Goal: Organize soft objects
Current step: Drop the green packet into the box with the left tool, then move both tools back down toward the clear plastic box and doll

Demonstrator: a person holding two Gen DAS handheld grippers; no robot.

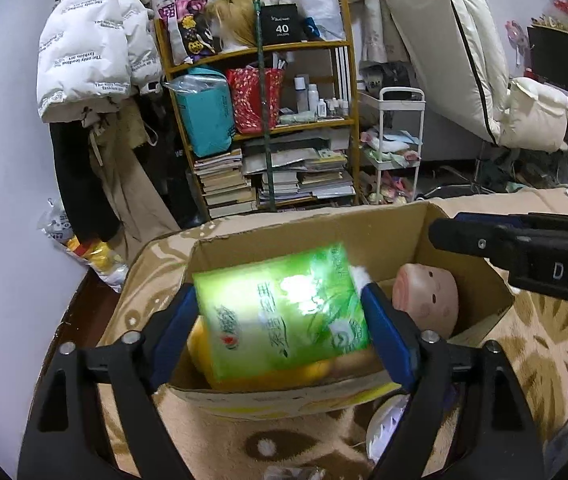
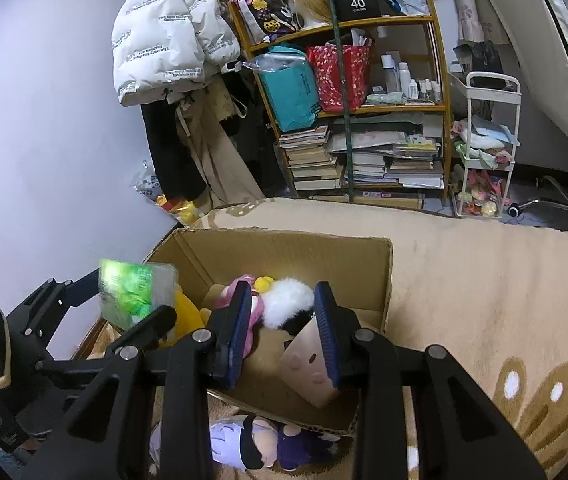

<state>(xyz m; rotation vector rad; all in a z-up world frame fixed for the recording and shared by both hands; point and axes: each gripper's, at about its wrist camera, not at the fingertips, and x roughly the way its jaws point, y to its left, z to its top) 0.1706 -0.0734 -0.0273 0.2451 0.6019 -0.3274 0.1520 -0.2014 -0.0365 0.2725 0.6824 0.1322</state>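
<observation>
A green tissue pack, tilted and blurred, hangs between the blue pads of my left gripper over an open cardboard box. The left pad stands clear of it, so the jaws are open. Under the pack lies a yellow plush. A pink pig-face plush sits by the box's right wall. In the right wrist view my right gripper hovers over the same box, pads close together with nothing pinched. The pig plush lies just under its right pad; a white fluffy plush lies beyond.
The box stands on a beige patterned blanket. A doll in purple lies outside the box's near wall. Behind are a cluttered wooden shelf, a white trolley, hanging coats and a bare wall on the left.
</observation>
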